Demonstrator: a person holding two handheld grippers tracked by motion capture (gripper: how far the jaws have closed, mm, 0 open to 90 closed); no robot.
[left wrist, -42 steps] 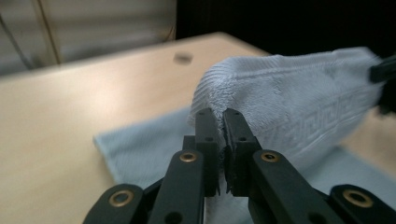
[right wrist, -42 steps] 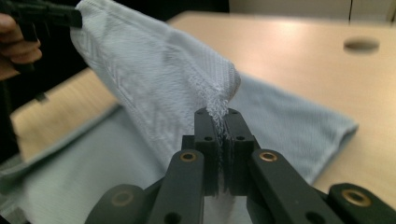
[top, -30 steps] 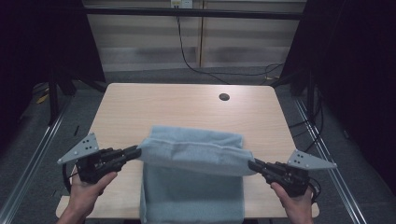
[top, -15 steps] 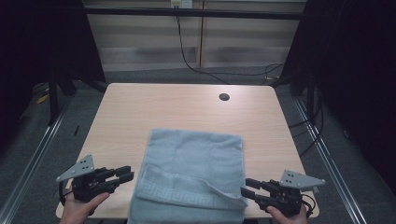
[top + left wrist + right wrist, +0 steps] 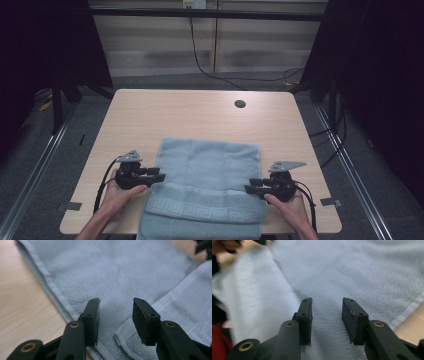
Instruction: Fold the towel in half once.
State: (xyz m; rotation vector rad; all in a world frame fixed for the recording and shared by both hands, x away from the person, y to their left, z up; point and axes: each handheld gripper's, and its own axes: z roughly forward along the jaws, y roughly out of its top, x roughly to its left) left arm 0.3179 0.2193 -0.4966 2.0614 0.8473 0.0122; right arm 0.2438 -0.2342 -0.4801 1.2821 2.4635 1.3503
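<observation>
High view: folded towel (image 5: pixel 207 187) flat on the desk (image 5: pixel 200 117). Gripper views: left gripper (image 5: pixel 116 307) and right gripper (image 5: pixel 327 306) fingers spread, just opened, pinching nothing.

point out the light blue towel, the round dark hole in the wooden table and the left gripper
light blue towel (image 5: pixel 210 162), high view, flat middle.
round dark hole (image 5: pixel 240 104), high view, its centre.
left gripper (image 5: pixel 159 174), high view, between its fingertips.

a light wooden table (image 5: pixel 165 117) with a small round dark hole (image 5: pixel 240 104) near its far edge stands on grey carpet (image 5: pixel 45 165), with metal rails (image 5: pixel 37 167) either side and a black cable (image 5: pixel 202 60) hanging behind.
</observation>
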